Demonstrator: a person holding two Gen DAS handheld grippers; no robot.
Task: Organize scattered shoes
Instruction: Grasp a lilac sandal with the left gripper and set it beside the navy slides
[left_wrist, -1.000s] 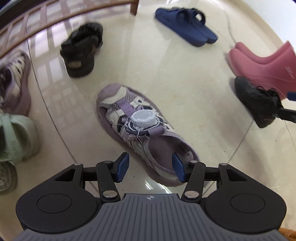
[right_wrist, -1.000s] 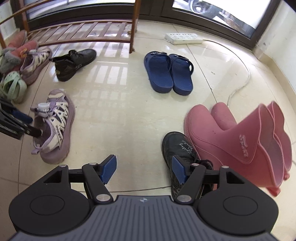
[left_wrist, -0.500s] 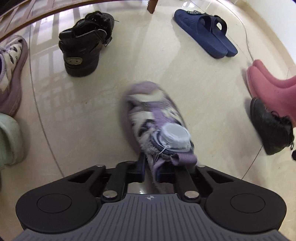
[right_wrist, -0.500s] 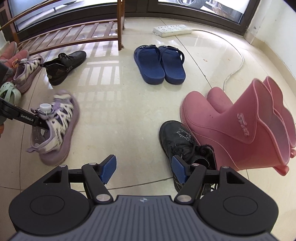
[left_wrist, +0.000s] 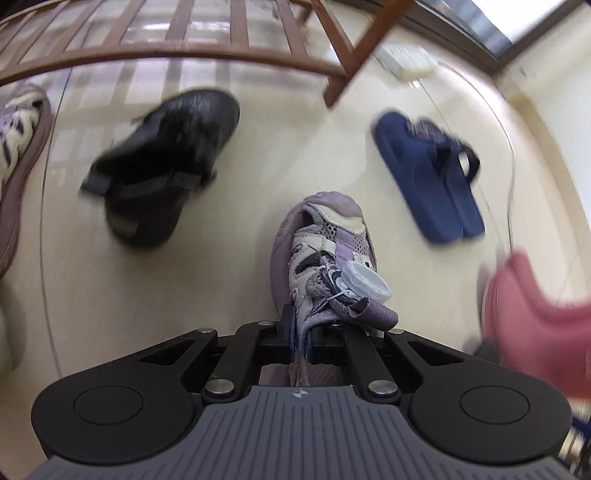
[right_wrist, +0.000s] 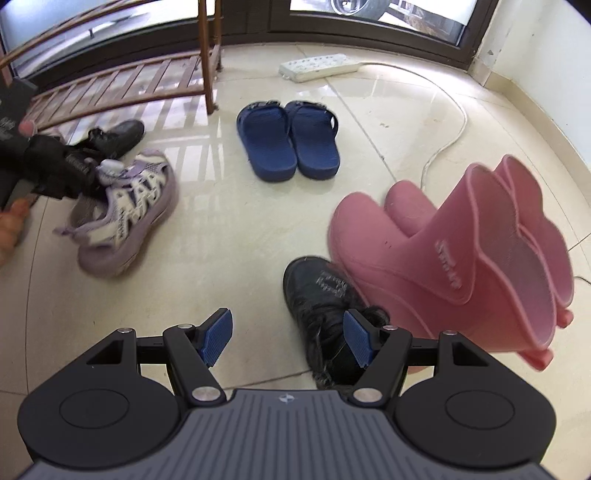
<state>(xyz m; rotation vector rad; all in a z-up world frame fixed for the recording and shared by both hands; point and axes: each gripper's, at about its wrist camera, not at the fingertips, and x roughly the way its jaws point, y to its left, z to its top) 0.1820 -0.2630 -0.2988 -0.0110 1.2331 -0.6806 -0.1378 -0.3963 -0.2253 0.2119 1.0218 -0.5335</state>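
A second ago the left gripper (left_wrist: 301, 341) stood open around the heel of the purple sneaker (left_wrist: 325, 258) as it lay flat on the floor; now its jaws are pinched tight on the fabric at the sneaker's collar, and the shoe hangs from them, toe pointing away toward the rack (left_wrist: 192, 55) — seen from the right wrist view it is tilted with its heel end raised, beside a black shoe (right_wrist: 118, 138). The right gripper (right_wrist: 288, 341) has not changed: jaws wide apart, nothing between the pads, hovering over another black shoe (right_wrist: 321, 295) that lies against the pink boots (right_wrist: 461, 258). The floor (right_wrist: 229, 221) is glossy cream tile with thin grout lines, reflecting light from a dark-framed glass door behind; a low wooden slatted rack stands at the left, and a white power strip (right_wrist: 319, 66) lies near the door with its cord curving along the wall. A pair of blue slides (right_wrist: 288, 140) sits side by side in the middle. The sneaker is lilac with cream mesh panels, dark stripes on its side (frayed at the collar), and a white round dial (left_wrist: 364, 278) on the tongue. A second, matching sneaker (left_wrist: 18, 147) lies at the left edge.
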